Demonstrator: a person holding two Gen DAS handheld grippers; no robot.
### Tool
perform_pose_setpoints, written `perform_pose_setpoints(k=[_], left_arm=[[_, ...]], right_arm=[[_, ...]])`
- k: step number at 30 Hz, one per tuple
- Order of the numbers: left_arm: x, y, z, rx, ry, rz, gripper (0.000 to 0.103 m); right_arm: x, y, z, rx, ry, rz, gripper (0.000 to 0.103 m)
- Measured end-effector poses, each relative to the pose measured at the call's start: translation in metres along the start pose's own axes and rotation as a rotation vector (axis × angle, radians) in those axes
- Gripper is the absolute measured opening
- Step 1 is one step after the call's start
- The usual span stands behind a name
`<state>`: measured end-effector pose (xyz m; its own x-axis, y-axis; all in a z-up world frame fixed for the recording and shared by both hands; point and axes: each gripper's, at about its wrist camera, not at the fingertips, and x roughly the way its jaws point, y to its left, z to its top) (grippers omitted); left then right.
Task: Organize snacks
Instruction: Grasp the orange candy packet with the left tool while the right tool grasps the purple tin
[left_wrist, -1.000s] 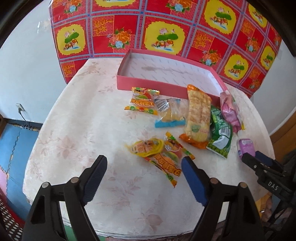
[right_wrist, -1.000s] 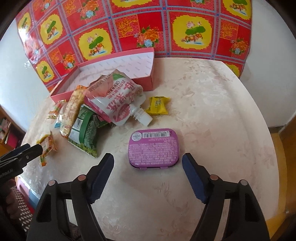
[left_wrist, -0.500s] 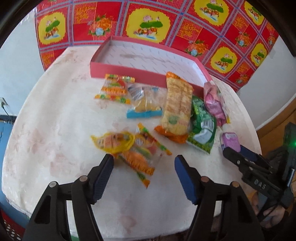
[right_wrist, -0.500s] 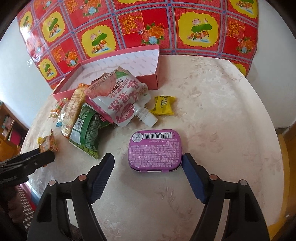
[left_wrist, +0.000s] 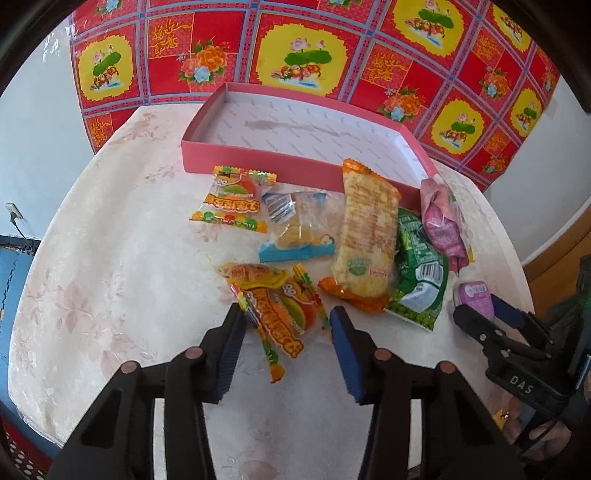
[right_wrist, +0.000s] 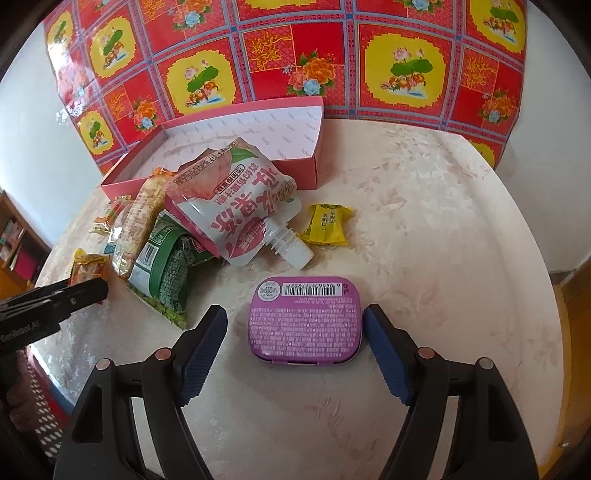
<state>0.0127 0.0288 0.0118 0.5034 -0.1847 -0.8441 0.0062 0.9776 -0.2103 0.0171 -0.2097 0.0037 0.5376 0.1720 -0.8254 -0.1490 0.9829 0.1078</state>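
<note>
My left tongs (left_wrist: 286, 325) have just been narrowing, their ribbed blue pads now flanking a crinkly orange gummy packet (left_wrist: 282, 314), not visibly squeezing it. Beyond them sits the shallow pink cardboard box (left_wrist: 258, 158). My right tongs (right_wrist: 295, 332) stand released around a flat, round-cornered purple tin (right_wrist: 304, 319); its right edge seems to touch one pad.
</note>
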Motion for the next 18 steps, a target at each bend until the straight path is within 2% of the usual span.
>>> perform_pose_setpoints(k=[6,11,14,18], left_arm=[[-0.007,0.002,-0.003,-0.026,0.022,-0.057,0.048],[-0.011,-0.003,-0.008,0.011,0.026,-0.039,0.048],[-0.021,-0.004,-0.009,0.019,0.0,-0.025,0.048],[-0.028,-0.004,-0.007,0.005,-0.021,0.0,0.048]], right_arm=[[0.001,-0.001,0.001,-0.003,-0.004,0.003,0.078],[0.0,-0.004,0.003,0.016,-0.001,0.017,0.077],[0.001,-0.006,0.004,0.022,0.005,0.027,0.077],[0.003,-0.003,0.007,-0.004,0.036,0.002,0.074]])
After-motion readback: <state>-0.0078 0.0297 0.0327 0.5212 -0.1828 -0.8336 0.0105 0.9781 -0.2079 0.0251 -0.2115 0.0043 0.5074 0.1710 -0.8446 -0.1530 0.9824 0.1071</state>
